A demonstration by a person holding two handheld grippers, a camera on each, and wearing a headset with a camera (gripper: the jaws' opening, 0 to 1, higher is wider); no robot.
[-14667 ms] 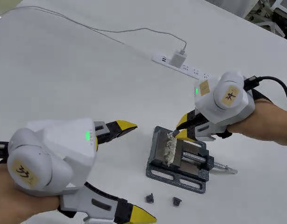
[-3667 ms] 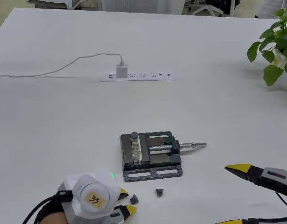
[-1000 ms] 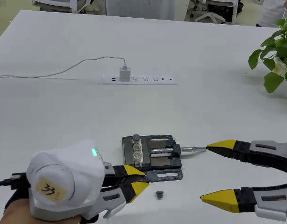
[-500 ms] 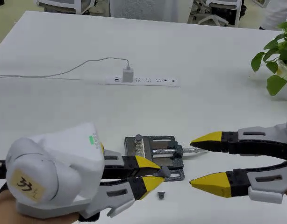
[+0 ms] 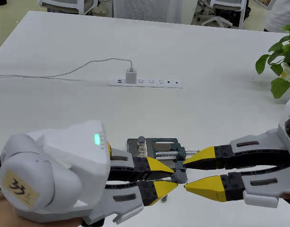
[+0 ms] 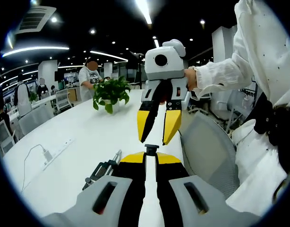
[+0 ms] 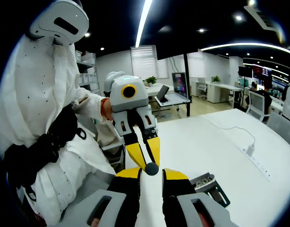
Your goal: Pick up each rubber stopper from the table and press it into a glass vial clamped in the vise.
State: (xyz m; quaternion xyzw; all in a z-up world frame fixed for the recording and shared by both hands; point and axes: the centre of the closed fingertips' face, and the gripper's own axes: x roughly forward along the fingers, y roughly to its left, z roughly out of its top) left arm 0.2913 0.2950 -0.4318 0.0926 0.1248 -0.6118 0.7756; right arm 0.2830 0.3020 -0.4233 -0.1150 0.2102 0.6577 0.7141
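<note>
Rubber stopper [image 7: 151,168] between left tongs [image 5: 175,176], right tongs [image 6: 155,140] agape.

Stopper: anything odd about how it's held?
Slightly: the stopper is pinched at the very tips of the left tool, in midair, facing the open right tool, not at the vise.

Dark stopper [image 7: 151,169] pinched in left tongs [image 7: 150,163], just above parted right tongs [image 7: 152,175]; vise [image 7: 209,185] on table beyond.
</note>
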